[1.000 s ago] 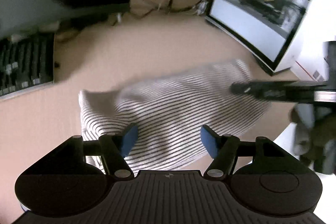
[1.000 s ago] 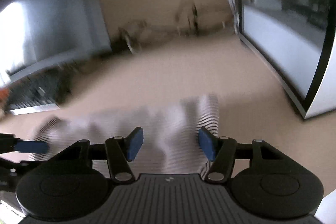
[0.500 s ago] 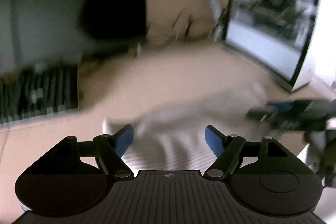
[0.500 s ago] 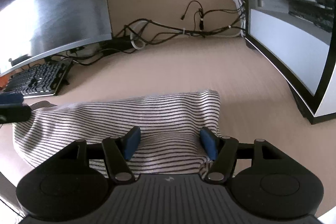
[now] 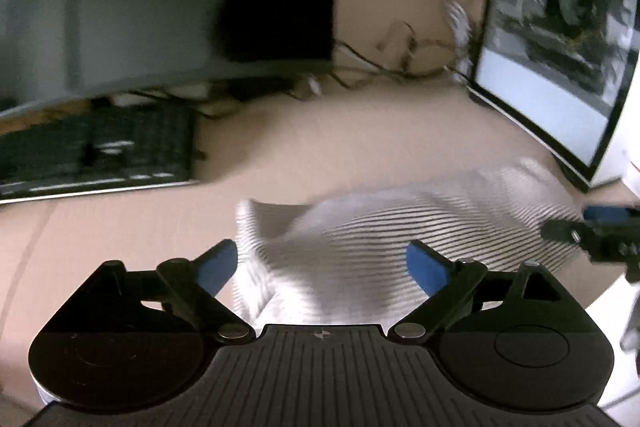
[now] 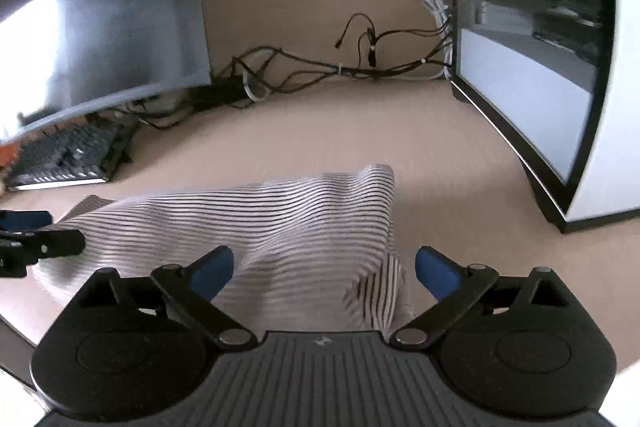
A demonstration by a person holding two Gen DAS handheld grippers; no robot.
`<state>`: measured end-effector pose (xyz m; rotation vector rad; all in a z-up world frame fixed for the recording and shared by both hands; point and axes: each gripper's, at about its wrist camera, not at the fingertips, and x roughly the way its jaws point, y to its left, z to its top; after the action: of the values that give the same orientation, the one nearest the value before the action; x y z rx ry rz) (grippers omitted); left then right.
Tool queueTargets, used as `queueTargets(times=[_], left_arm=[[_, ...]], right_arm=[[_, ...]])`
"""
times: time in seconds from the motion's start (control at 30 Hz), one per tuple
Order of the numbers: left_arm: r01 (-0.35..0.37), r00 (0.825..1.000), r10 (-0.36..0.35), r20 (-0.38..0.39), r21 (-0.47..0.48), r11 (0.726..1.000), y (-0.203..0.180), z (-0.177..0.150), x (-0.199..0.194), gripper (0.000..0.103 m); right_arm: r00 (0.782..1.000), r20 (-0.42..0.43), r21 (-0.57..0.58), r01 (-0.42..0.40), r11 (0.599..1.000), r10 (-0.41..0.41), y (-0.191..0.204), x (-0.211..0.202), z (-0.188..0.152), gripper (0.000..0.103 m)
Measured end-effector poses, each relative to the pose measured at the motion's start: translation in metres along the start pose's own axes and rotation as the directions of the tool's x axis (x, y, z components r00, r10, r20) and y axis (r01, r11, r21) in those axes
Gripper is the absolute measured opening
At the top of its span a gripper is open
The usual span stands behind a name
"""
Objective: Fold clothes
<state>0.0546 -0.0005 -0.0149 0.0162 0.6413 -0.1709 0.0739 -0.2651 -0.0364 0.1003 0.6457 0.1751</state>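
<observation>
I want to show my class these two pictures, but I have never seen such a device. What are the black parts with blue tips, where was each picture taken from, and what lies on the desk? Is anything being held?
There is no robot here. A person holds a two-finger claw in each hand, and a wide-angle camera on each claw looks forward along its fingers. One picture comes from the left claw, the other from the right claw. The blue tips are the finger pads. Each claw also shows at the edge of the other's picture.

On the tan desk lies a striped cloth, bunched and partly folded. Behind it are a keyboard, two screens and loose cables.

Both claws are open, fingers wide apart over the cloth. Neither grips it.
</observation>
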Motion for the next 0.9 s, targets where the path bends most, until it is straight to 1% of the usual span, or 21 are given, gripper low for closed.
queueTargets(times=[0.1, 0.2, 0.33, 0.4, 0.5, 0.63, 0.7, 0.77, 0.8, 0.83, 0.9], left_arm=[[-0.021, 1.000, 0.021, -0.020, -0.017, 1.000, -0.011, -0.011, -0.033, 0.096], [-0.025, 0.999, 0.022, -0.030, -0.080, 0.996, -0.023, -0.022, -0.065, 0.099], [0.018, 0.999, -0.025, -0.038, -0.167, 0.986, -0.040, -0.041, -0.108, 0.100], [0.034, 0.999, -0.039, -0.024, -0.172, 0.985, -0.052, -0.049, -0.131, 0.100], [0.057, 0.998, -0.056, 0.008, -0.132, 0.990, -0.068, -0.058, -0.164, 0.102], [0.049, 0.999, -0.049, 0.000, -0.075, 0.996, -0.086, -0.074, -0.200, 0.103], [0.007, 1.000, -0.007, 0.008, -0.065, 0.998, -0.093, -0.079, -0.212, 0.103], [-0.067, 0.997, 0.068, 0.037, -0.048, 0.997, -0.096, -0.074, -0.216, 0.103], [-0.099, 0.994, 0.102, 0.051, -0.052, 0.994, -0.096, -0.070, -0.217, 0.103], [-0.115, 0.991, 0.119, 0.065, -0.061, 0.991, -0.095, -0.069, -0.219, 0.103], [-0.094, 0.991, 0.100, 0.089, -0.072, 0.993, -0.095, -0.068, -0.224, 0.103]], right_arm=[[1.000, -0.005, 0.026, -0.024, 0.999, 0.024, -0.001, -0.024, -0.012, 0.103], [0.998, -0.004, 0.047, -0.057, 0.997, 0.057, 0.003, -0.058, -0.024, 0.103], [0.990, 0.033, 0.133, -0.142, 0.981, 0.139, -0.003, -0.106, -0.036, 0.103], [0.985, 0.061, 0.194, -0.172, 0.966, 0.163, -0.008, -0.129, -0.045, 0.103], [0.987, 0.090, 0.248, -0.153, 0.957, 0.134, -0.006, -0.162, -0.054, 0.103], [0.992, 0.106, 0.218, -0.087, 0.972, 0.065, 0.018, -0.210, -0.073, 0.103], [0.992, 0.118, 0.193, -0.067, 0.979, 0.045, 0.028, -0.232, -0.086, 0.103], [0.993, 0.112, 0.167, -0.047, 0.985, 0.029, 0.034, -0.243, -0.096, 0.103], [0.992, 0.126, 0.162, -0.034, 0.986, 0.014, 0.033, -0.246, -0.095, 0.103], [0.990, 0.143, 0.159, -0.020, 0.987, -0.003, 0.032, -0.249, -0.093, 0.103], [0.982, 0.183, 0.152, 0.012, 0.988, -0.040, 0.030, -0.256, -0.089, 0.103]])
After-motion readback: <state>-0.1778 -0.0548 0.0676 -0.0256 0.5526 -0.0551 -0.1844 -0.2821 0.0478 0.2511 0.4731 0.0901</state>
